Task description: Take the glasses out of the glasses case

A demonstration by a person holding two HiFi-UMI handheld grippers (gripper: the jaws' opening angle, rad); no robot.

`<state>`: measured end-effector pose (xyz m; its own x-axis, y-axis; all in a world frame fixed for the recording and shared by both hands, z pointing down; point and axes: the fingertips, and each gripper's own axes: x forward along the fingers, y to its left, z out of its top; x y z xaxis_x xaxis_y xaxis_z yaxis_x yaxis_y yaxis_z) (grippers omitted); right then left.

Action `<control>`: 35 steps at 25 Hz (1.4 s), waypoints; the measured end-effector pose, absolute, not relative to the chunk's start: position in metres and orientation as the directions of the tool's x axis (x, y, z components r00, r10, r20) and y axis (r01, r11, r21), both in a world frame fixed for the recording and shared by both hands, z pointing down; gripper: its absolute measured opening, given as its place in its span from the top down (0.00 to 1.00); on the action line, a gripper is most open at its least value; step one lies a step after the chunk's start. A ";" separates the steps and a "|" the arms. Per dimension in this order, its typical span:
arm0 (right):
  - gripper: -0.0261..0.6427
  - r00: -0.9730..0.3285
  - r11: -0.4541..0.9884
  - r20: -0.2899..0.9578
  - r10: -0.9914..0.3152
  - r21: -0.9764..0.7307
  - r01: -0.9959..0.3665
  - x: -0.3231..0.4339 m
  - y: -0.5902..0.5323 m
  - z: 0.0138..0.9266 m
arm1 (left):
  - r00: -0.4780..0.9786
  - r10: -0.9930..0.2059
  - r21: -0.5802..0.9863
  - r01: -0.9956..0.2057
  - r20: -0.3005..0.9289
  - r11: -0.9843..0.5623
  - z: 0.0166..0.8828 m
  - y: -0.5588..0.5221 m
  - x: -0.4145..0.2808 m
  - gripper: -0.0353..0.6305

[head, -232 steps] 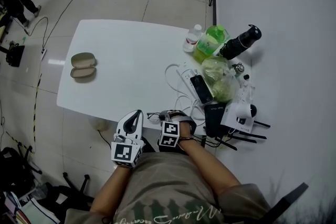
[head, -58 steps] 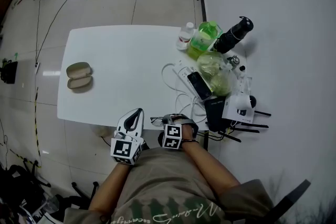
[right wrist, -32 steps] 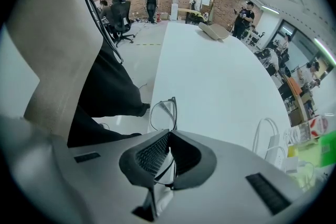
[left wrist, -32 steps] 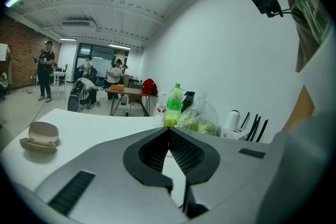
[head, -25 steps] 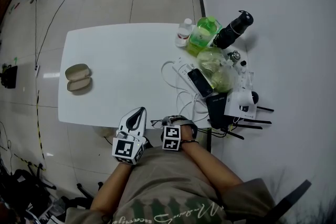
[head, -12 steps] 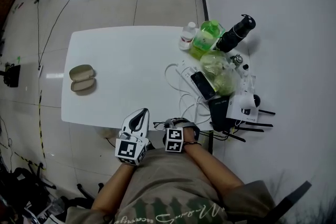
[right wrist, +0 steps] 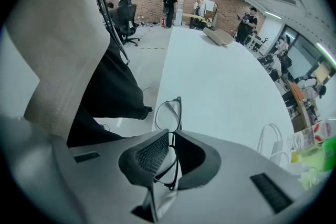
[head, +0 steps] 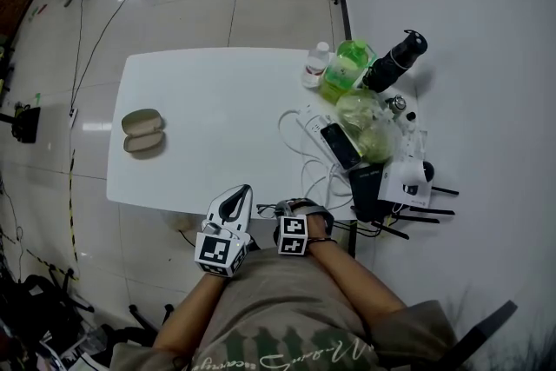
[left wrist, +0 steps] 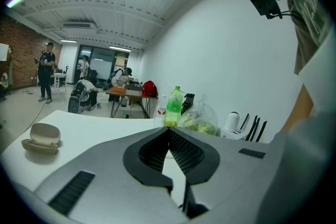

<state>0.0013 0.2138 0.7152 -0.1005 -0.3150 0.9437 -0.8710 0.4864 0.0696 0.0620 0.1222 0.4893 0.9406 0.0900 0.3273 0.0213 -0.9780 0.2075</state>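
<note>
— Where are the glasses (right wrist: pixel 168 114) sitting right now?

— We are holding them in the right gripper (right wrist: pixel 171 134). Its jaws are pinching the thin dark frame near the middle, and one lens is sticking out past the tips toward twelve o'clock, hanging at the near edge of the white table (head: pixel 217 126).

— And the left gripper (left wrist: pixel 169 129)?

— Its jaws are pressing together with nothing between them. We are keeping it just beside the right one, at its nine o'clock, both low at the table's near edge and close to our body.

— Are we seeing the glasses case (head: pixel 142 131)?

— Yes, it is lying well apart from both grippers, at about ten o'clock from them, near the table's left end. In the head view it is showing two tan oval halves side by side. Nothing is touching it.

— What is crowding the other end?

— At about one o'clock a green bottle (head: pixel 346 69) is standing upright, with a black flask (head: pixel 395 62) just beside it at its three o'clock. Nearer us a bag of greens (head: pixel 369 126) is resting beside a dark phone (head: pixel 339 145), and a white cable (head: pixel 300 130) is looping across the tabletop there.
</note>
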 end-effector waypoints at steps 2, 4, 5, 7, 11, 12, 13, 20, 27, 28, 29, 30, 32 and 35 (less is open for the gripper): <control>0.93 -0.104 0.485 0.943 -0.315 0.066 -0.872 0.001 0.214 0.715 | 0.940 0.094 0.207 0.026 0.327 -0.978 0.490 0.124 0.063 0.94; 0.93 -0.099 0.486 0.944 -0.315 0.071 -0.871 0.001 0.214 0.716 | 0.940 0.096 0.207 0.028 0.326 -0.978 0.490 0.124 0.063 0.94; 0.93 -0.096 0.484 0.944 -0.316 0.074 -0.872 0.001 0.214 0.716 | 0.941 0.097 0.206 0.029 0.325 -0.978 0.490 0.124 0.062 0.94; 0.93 -0.089 0.479 0.943 -0.320 0.079 -0.874 0.002 0.214 0.715 | 0.941 0.100 0.204 0.034 0.323 -0.978 0.491 0.124 0.063 0.94; 0.93 -0.085 0.465 0.941 -0.327 0.081 -0.882 0.005 0.212 0.715 | 0.938 0.108 0.215 0.037 0.329 -0.976 0.492 0.124 0.064 0.94; 0.93 -0.089 0.464 0.941 -0.327 0.078 -0.883 0.005 0.212 0.715 | 0.938 0.113 0.215 0.042 0.328 -0.976 0.493 0.124 0.063 0.94; 0.93 -0.091 0.464 0.941 -0.326 0.075 -0.883 0.004 0.212 0.715 | 0.938 0.116 0.214 0.046 0.327 -0.976 0.495 0.124 0.062 0.94; 0.93 -0.085 0.473 0.946 -0.314 0.078 -0.878 0.005 0.214 0.715 | 0.937 0.110 0.225 0.035 0.332 -0.974 0.493 0.122 0.062 0.94; 0.89 -0.085 0.462 0.948 -0.305 0.069 -0.884 0.009 0.216 0.715 | 0.935 0.125 0.238 0.044 0.333 -0.970 0.499 0.125 0.065 0.94; 0.88 -0.088 0.459 0.949 -0.304 0.065 -0.886 0.008 0.216 0.715 | 0.934 0.124 0.242 0.042 0.336 -0.969 0.498 0.126 0.065 0.94; 0.88 -0.089 0.456 0.948 -0.304 0.063 -0.888 0.008 0.216 0.715 | 0.933 0.125 0.242 0.043 0.337 -0.969 0.498 0.126 0.066 0.94; 0.88 -0.088 0.454 0.948 -0.305 0.063 -0.889 0.009 0.216 0.714 | 0.934 0.127 0.240 0.046 0.335 -0.970 0.498 0.126 0.066 0.94; 0.88 -0.086 0.450 0.948 -0.307 0.065 -0.890 0.011 0.215 0.713 | 0.935 0.131 0.234 0.054 0.329 -0.971 0.497 0.125 0.067 0.94; 0.88 -0.081 0.447 0.946 -0.314 0.072 -0.892 0.012 0.214 0.711 | 0.936 0.134 0.230 0.059 0.325 -0.971 0.497 0.124 0.069 0.93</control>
<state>0.0124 0.2136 0.7109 -0.0811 -0.3140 0.9460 -0.8915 0.4472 0.0720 0.0686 0.1244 0.4968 0.9360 0.1342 0.3255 0.0592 -0.9713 0.2303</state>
